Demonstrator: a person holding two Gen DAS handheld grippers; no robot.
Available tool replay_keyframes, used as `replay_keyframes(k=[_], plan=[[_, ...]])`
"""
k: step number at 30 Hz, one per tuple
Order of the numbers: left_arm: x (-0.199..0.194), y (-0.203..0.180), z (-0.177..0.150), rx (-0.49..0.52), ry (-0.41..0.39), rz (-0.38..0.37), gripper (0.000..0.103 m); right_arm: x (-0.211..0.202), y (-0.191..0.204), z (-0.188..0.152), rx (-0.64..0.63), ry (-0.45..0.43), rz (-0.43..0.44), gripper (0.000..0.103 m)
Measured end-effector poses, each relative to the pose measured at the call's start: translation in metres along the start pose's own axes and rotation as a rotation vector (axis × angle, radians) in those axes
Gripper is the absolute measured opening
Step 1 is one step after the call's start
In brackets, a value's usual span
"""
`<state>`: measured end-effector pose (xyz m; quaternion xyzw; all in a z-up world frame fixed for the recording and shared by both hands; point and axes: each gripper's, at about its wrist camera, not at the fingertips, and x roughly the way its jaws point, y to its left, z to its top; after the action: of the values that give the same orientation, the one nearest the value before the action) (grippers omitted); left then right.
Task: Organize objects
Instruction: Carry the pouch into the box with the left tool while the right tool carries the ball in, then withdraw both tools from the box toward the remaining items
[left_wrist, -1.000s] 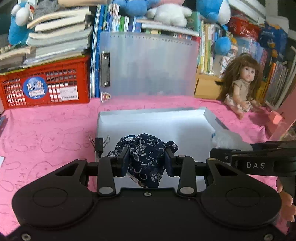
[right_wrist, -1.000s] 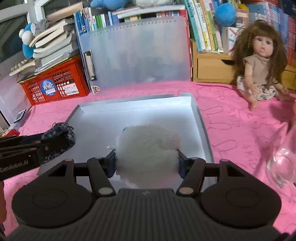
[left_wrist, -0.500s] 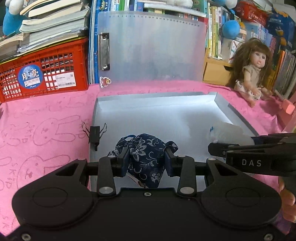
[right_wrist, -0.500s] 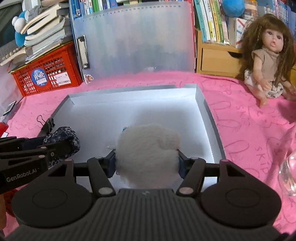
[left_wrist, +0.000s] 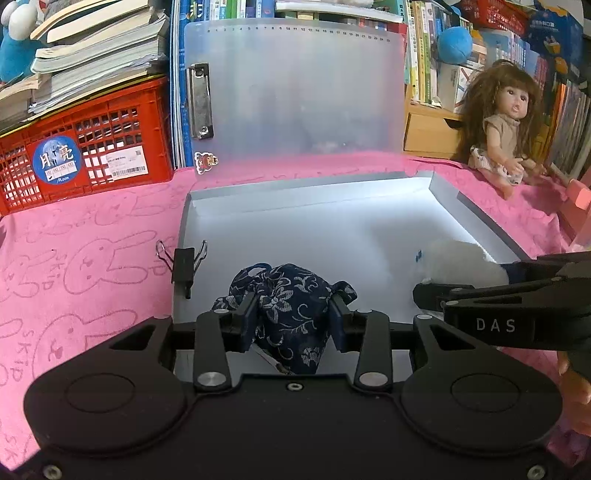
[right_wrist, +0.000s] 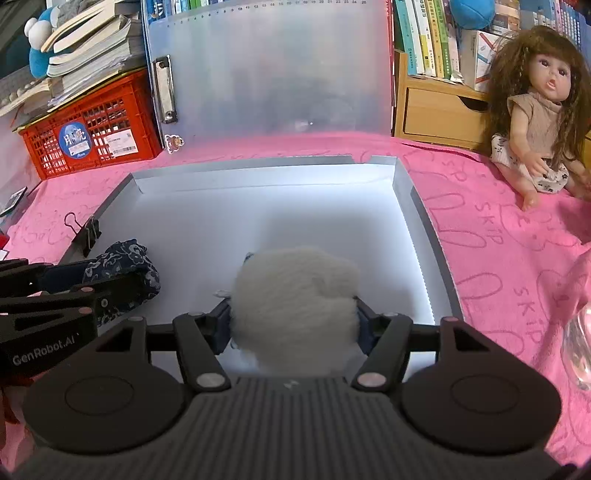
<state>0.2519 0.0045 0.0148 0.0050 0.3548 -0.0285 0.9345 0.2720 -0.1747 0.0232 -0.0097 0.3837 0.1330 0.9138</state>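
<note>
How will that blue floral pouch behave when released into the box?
Probably floppy: the blue floral pouch bulges and sags between the left gripper. Likely light, soft cloth; it should slump flat on the box floor, not roll.

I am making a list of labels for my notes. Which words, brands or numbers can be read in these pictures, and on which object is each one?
"DAS": on the right gripper.
"GenRobot.AI": on the left gripper.
"Moon" with "月亮": round sticker on the red crate.
"SKIP": drawn on the pink cloth.
Barcode label on the crate: too small to read.
Ruler numbers along the clear lid: too small.
Book spines: blurred.
</note>
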Motion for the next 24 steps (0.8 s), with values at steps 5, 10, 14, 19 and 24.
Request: replay_keyframes(k=[5,10,14,19,24], plan=[[-0.006,0.001,0.002,-0.011,-0.001,-0.012,0.047,-0.006,-0.001,0.0,0.007,-0.023,0.011,0.082],[-0.019,0.005,0.005,-0.022,-0.026,-0.027,0.059,-0.02,0.001,0.002,-0.014,-0.059,0.006,0.084],[-0.034,0.004,0.006,-0.006,-0.049,-0.029,0.065,-0.033,0.001,0.003,-0.019,-0.081,0.006,0.085],[-0.055,0.004,0.002,0.0,-0.067,-0.04,0.069,-0.052,0.002,-0.004,-0.036,-0.111,0.011,0.087],[-0.078,0.005,-0.01,0.009,-0.098,-0.059,0.071,-0.071,0.005,-0.017,-0.056,-0.134,0.018,0.087]])
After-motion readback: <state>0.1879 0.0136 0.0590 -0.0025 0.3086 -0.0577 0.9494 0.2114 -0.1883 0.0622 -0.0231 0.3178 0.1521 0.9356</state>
